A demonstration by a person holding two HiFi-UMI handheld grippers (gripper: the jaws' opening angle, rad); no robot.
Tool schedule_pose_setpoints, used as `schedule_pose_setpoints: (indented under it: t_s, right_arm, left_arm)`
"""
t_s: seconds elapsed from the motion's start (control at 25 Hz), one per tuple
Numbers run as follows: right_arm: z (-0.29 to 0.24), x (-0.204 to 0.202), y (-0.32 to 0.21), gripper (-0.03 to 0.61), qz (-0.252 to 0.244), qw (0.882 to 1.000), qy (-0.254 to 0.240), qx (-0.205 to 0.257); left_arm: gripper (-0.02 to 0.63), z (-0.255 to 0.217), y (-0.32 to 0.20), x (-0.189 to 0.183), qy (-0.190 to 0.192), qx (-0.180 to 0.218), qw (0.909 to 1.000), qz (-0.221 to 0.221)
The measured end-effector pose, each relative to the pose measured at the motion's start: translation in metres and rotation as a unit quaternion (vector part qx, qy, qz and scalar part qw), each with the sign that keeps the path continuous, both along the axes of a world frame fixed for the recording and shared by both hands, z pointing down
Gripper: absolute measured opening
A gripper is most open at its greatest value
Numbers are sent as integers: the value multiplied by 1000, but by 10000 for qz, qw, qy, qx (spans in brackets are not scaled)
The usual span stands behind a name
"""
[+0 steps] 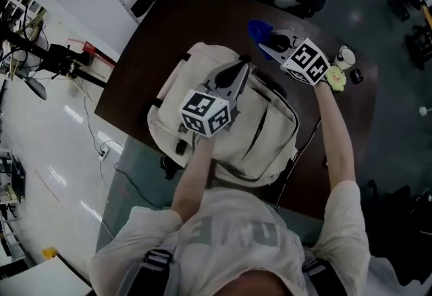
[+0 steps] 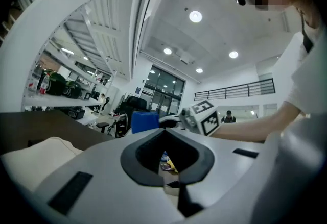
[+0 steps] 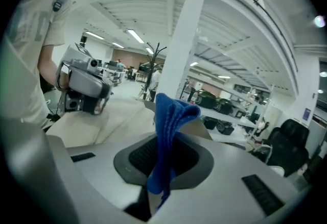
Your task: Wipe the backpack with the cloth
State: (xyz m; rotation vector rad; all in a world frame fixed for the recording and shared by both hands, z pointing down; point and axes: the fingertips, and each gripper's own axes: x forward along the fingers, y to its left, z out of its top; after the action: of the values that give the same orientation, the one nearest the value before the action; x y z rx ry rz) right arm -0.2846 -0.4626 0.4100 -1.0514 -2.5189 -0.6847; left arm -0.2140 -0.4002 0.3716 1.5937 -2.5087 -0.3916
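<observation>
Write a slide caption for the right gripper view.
Right gripper shut on the blue cloth, with the cream backpack and left gripper beyond.

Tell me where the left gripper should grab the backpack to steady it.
Probably the black strap at the left edge of the backpack, approached from the left. The backpack lies flat and its broad panel is too wide to pinch. This also leaves the top free for the blue cloth.

Open-plan lab or workshop, benches (image 3: 225,112) loaded with gear, office chairs (image 3: 289,147), trailing cables (image 1: 108,151)
</observation>
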Motion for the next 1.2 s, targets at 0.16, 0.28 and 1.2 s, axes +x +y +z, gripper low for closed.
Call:
schedule_pose_setpoints:
  t_s: [0.16, 0.28, 1.2]
  right_arm:
    - [61, -44, 60, 43, -825, 9949, 574, -30]
    - [91, -71, 85, 43, -1291, 9883, 804, -91]
    - [150, 29, 66, 43, -2619, 9509, 1633, 233]
  left_arm:
    - [3, 25, 27, -4, 407, 159, 9990, -93]
    - [3, 33, 30, -12, 543, 109, 9982, -241]
    - [3, 39, 35, -21, 697, 99, 9965, -444]
